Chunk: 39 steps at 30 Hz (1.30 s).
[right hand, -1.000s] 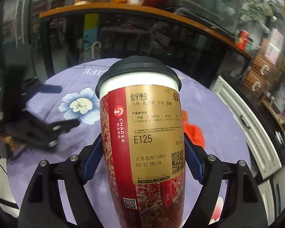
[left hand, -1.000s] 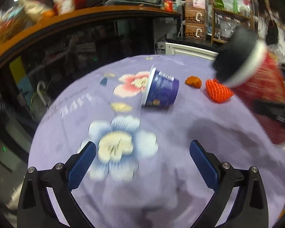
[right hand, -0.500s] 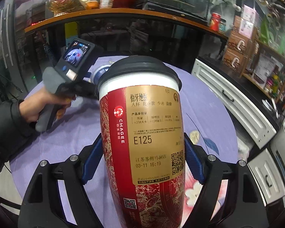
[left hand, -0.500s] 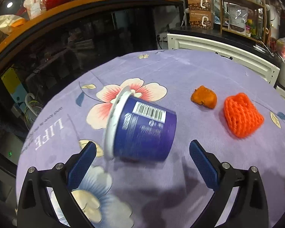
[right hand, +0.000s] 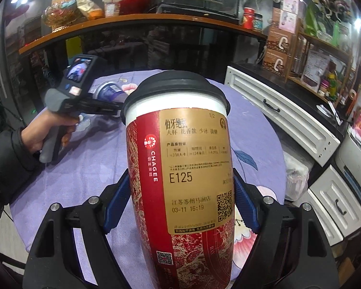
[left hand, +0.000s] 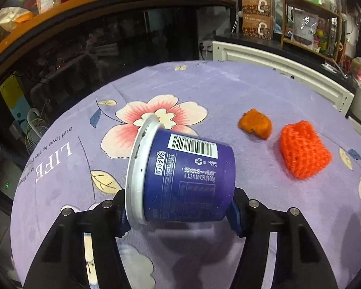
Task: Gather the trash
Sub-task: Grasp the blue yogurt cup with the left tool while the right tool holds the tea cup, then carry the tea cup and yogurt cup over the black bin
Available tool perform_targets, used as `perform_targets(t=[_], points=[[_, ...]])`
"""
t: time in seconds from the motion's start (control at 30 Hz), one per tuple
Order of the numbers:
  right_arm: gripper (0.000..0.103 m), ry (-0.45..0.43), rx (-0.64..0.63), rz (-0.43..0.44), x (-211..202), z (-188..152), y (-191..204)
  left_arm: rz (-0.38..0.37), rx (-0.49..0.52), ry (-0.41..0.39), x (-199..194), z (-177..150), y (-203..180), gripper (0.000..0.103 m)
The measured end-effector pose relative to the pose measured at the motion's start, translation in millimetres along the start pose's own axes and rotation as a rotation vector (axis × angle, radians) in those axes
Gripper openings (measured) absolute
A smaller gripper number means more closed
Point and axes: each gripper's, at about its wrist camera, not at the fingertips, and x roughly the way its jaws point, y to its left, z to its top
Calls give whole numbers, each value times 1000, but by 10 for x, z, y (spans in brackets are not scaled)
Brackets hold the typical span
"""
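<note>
A red tea cup (right hand: 180, 180) is clamped in the right gripper (right hand: 180, 207); a toppled blue tub (left hand: 180, 180) on the purple tablecloth (left hand: 264, 91) is being pinched by the just-closing left gripper (left hand: 178, 213) (orange peel (left hand: 255, 124) and foam net (left hand: 303, 154) uncollected).

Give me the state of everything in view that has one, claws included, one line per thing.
Blue yogurt cup: on its side, between the pads.
Left claw: just been closing, pads against the cup.
Red tea cup: lid on, held.
Right claw: shut on it.
Orange foam net: lying loose.
Orange peel: lying loose.
</note>
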Motion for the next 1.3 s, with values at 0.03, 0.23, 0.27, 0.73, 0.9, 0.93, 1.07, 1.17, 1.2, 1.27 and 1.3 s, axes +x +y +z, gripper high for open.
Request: perform_targets(t=[0.03,0.23,0.27,0.73,0.9,0.93,1.07,1.17,1.2,1.27,1.3], points=[[78,-4,16,0,-22,-32,-32,-6,1,-13,-71,-19,-23,60],[78,-25,84,-14,-179,-234,-187,-45,4,-78,-475,-158,-169,60],[78,-25,94,-14,-199,-273,-214,-51,7,-91,-559,-198,-208,60],[78,-57,228,-69,-635,-909,-690,-192,34,-190,-1447,-572,-851,60],[78,-72,287,-125,-795,-1165,-963,-281,72,-227,-1718,-662,-1289,60],[78,-71,302,-135,-812,-1219,-1035,-294,79,-228,-1746,-672,-1356,60],[78,-61,362,-182,-808,-1429,-1330,-375,120,-233,-1846,-695,-1804,60],[78,-40,424,-209,-712,-1607,-1627,-442,141,-229,-1909,-686,-2114,60],[78,-31,442,-223,-659,-1657,-1728,-462,152,-228,-1926,-680,-2226,60],[78,-16,464,-246,-553,-1744,-1888,-498,179,-235,-1946,-658,-2485,60],[78,-1,484,-256,-460,-1791,-1999,-509,190,-234,-1948,-650,-2570,60]])
